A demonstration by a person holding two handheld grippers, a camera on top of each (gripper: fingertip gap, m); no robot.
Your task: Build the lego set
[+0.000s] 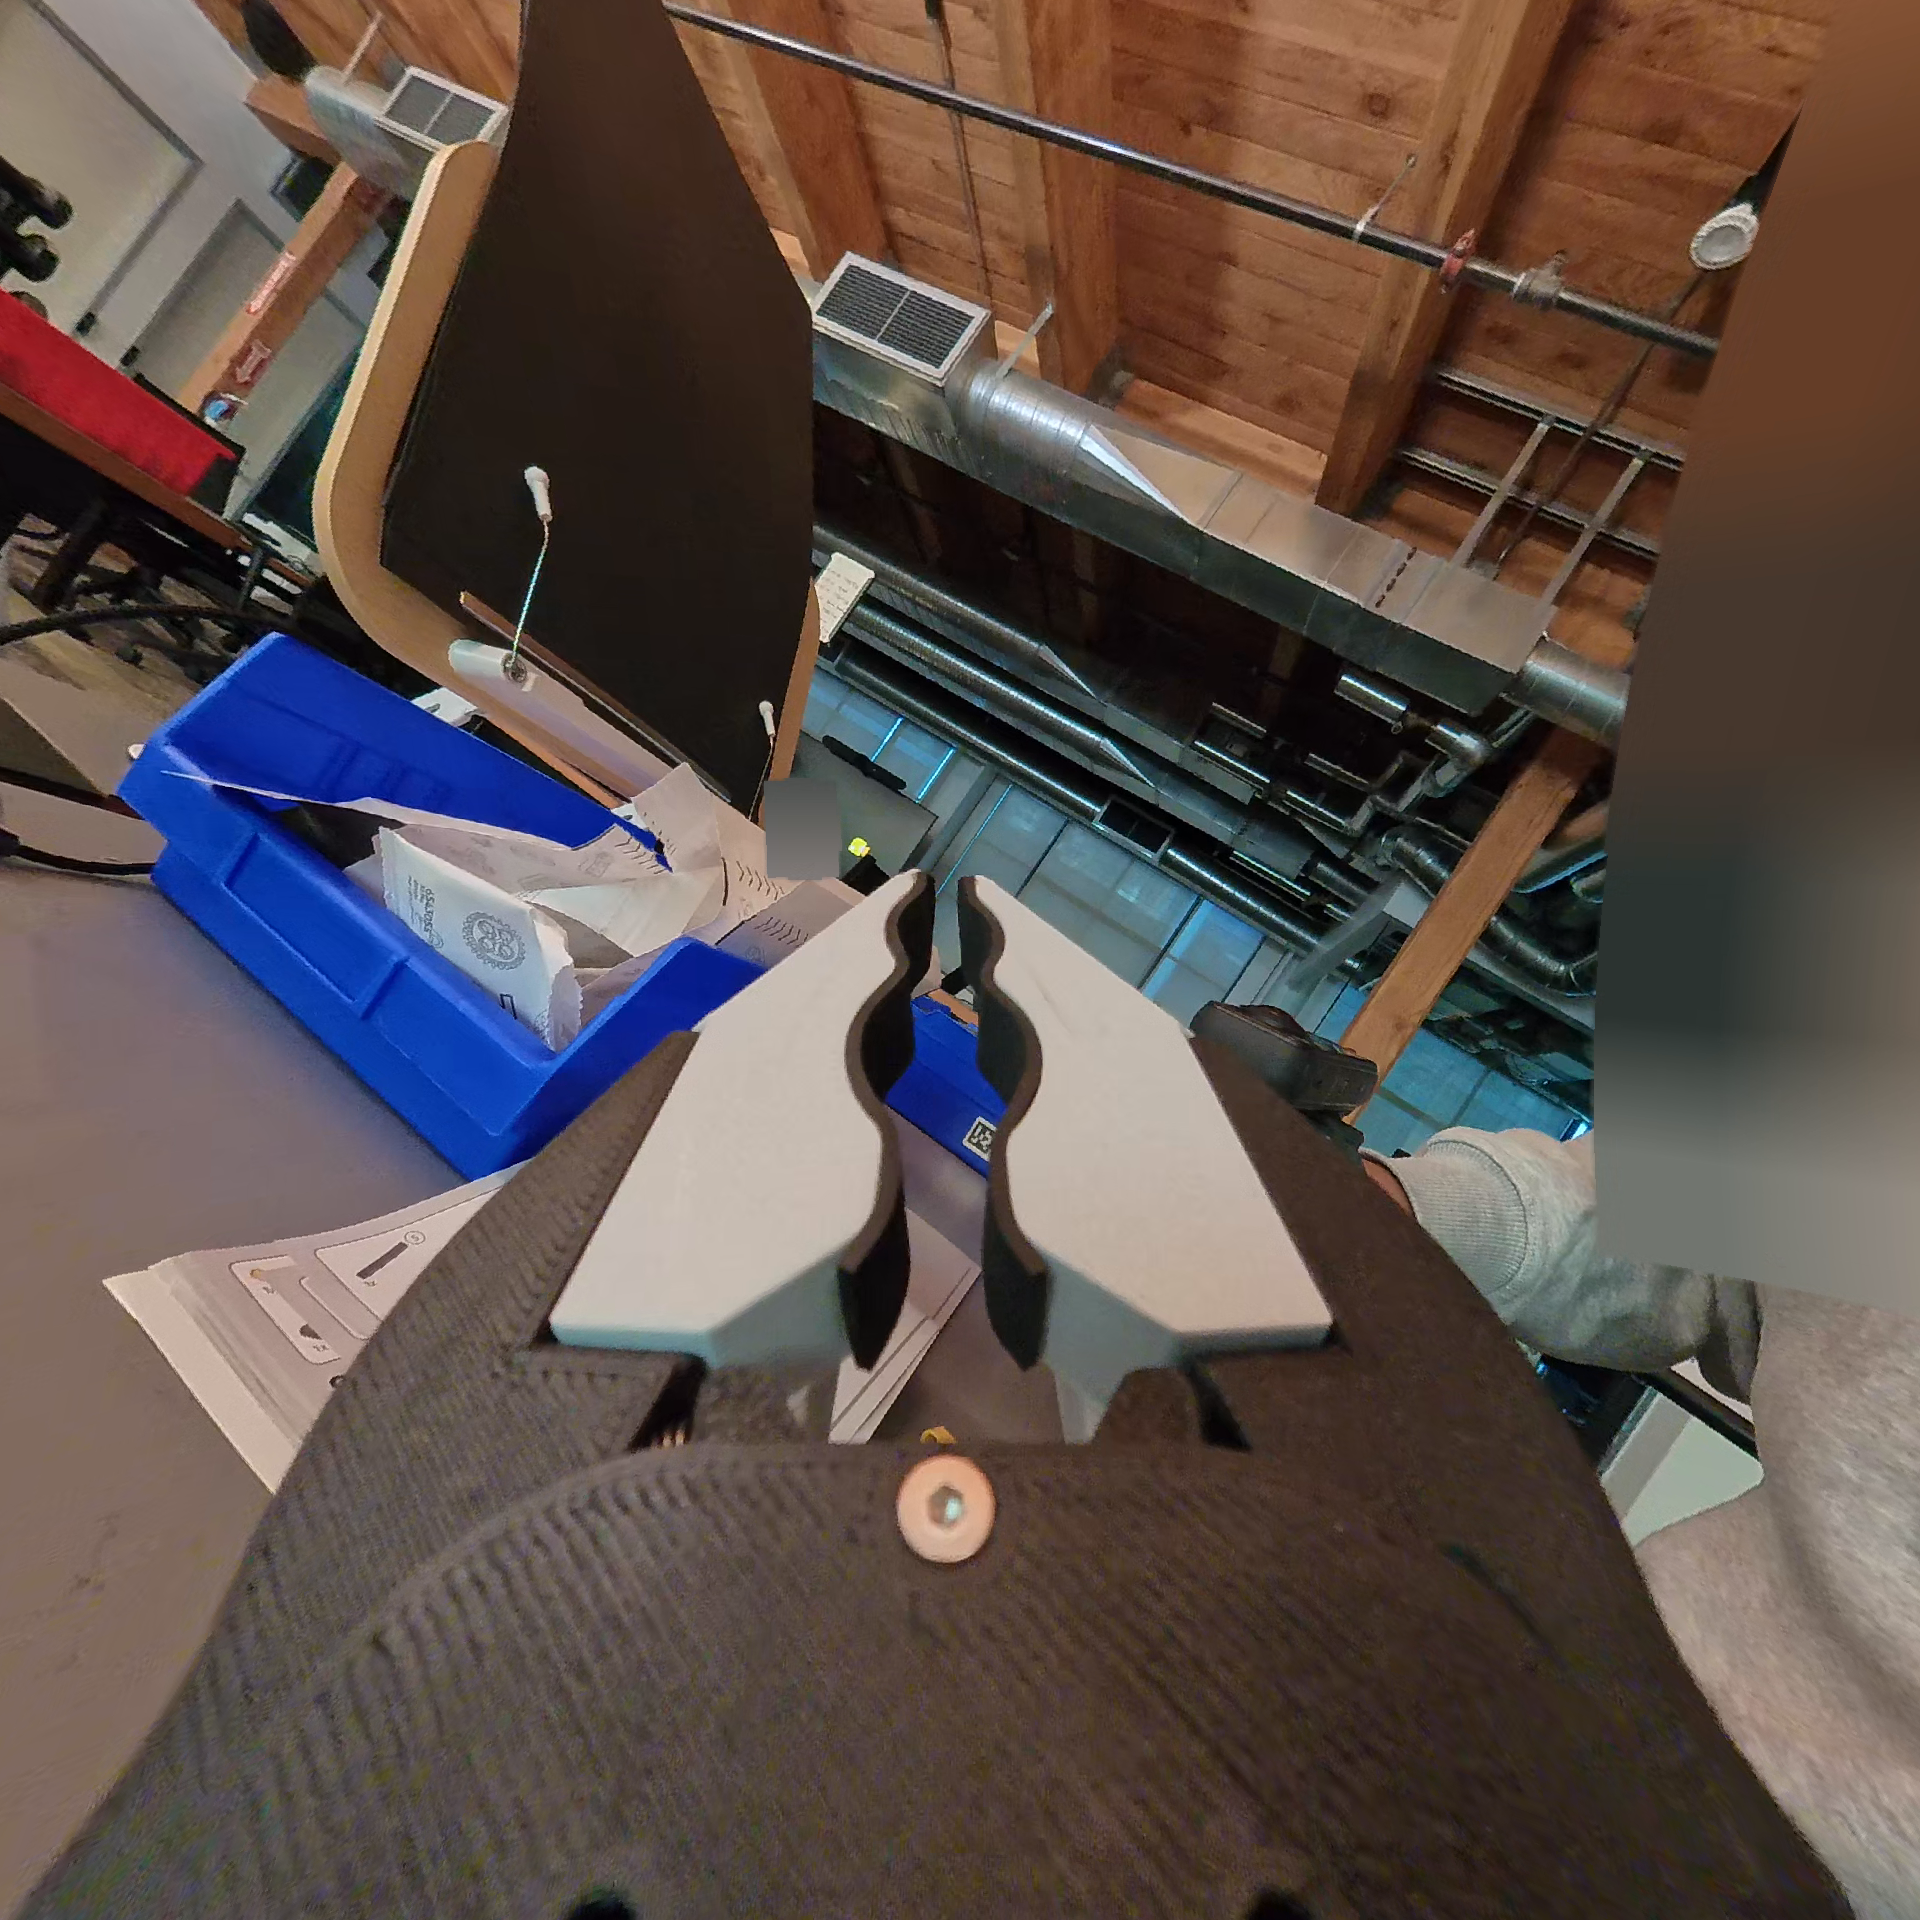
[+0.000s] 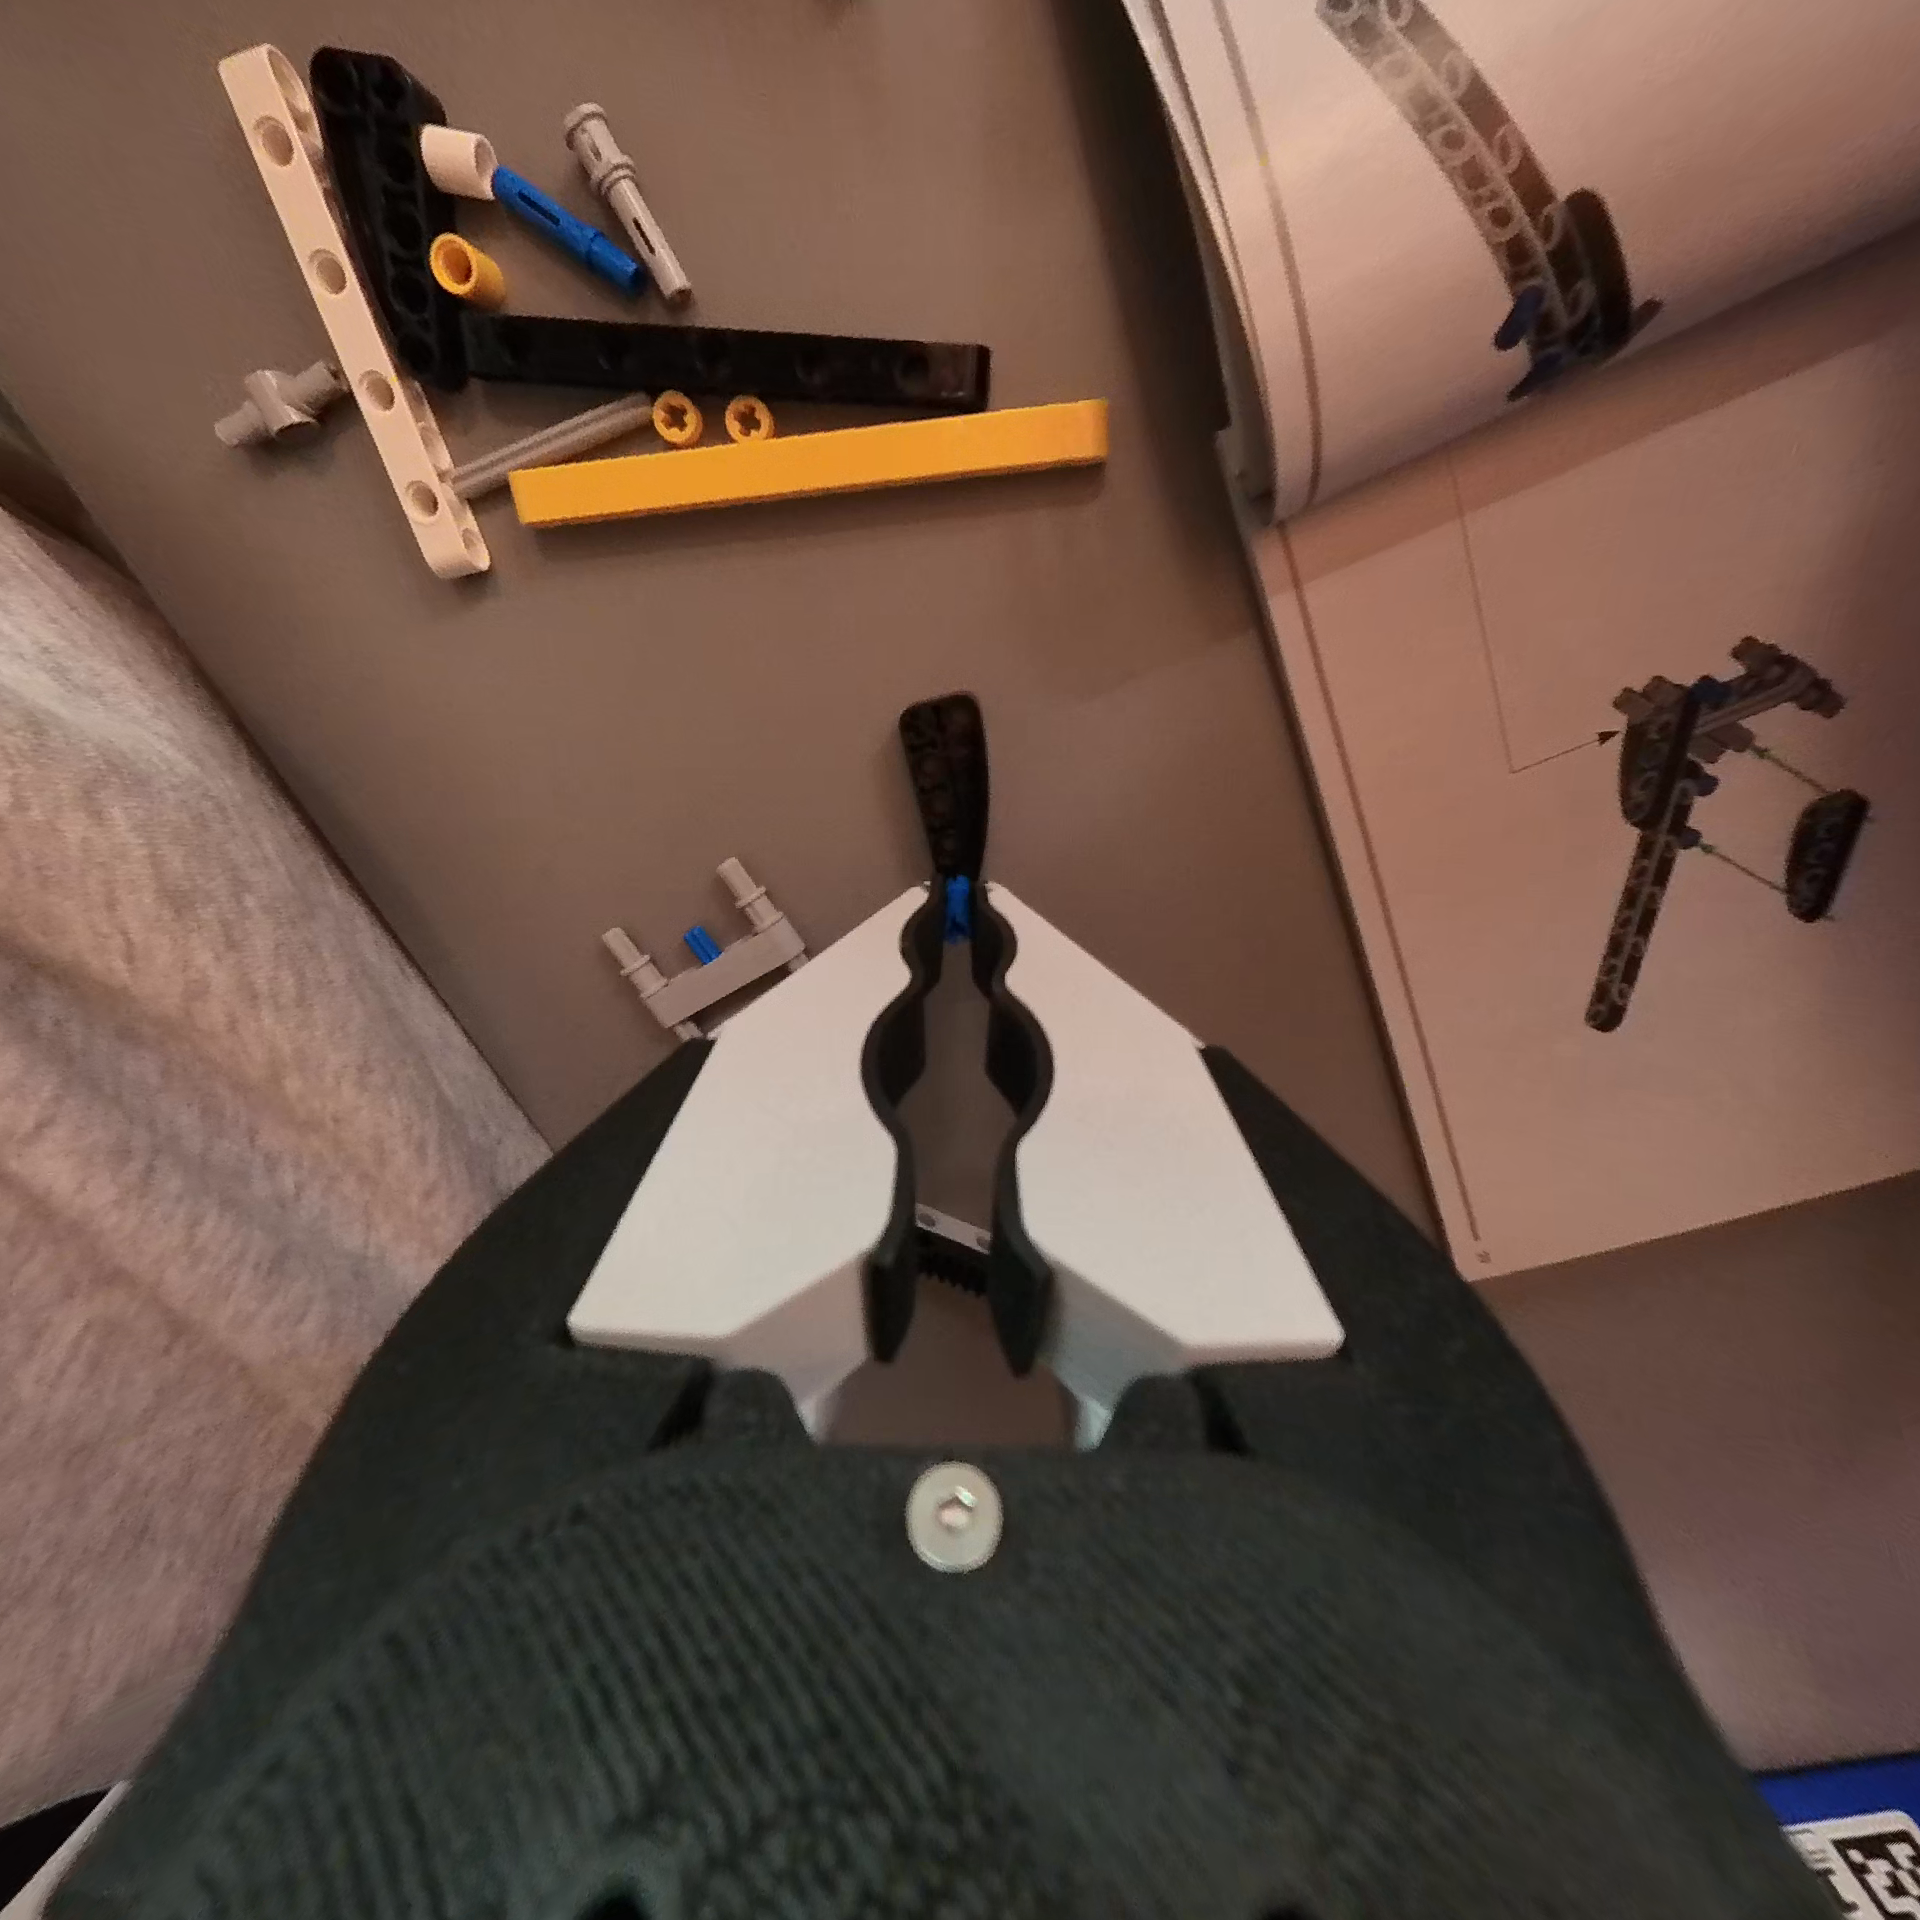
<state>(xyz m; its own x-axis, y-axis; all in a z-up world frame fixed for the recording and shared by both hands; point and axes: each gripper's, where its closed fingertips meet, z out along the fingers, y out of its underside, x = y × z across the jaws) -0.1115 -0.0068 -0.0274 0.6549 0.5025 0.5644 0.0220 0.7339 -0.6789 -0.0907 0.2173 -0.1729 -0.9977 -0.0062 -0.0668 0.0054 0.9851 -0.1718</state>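
Observation:
My right gripper (image 2: 957,902) is shut on a blue pin (image 2: 958,906) fixed in a short black beam (image 2: 945,779), which sticks out forward from the tips over the grey table (image 2: 935,603). A grey sub-assembly with pins (image 2: 707,961) lies just left of the tips. Farther off lie loose parts: a white beam (image 2: 343,312), a black angled beam (image 2: 390,208), a long black beam (image 2: 727,358), a yellow beam (image 2: 810,462), a blue pin-axle (image 2: 566,229) and a grey pin (image 2: 629,203). My left gripper (image 1: 943,885) points up off the table, nearly closed and empty.
The open instruction booklet (image 2: 1558,935) lies right of the right gripper; a corner of it shows in the left wrist view (image 1: 239,1309). A blue bin (image 1: 416,987) with torn paper bags stands ahead left of the left gripper. A grey sleeve (image 2: 156,935) lies on the left. Tip to tip, the grippers are about 25 cm apart.

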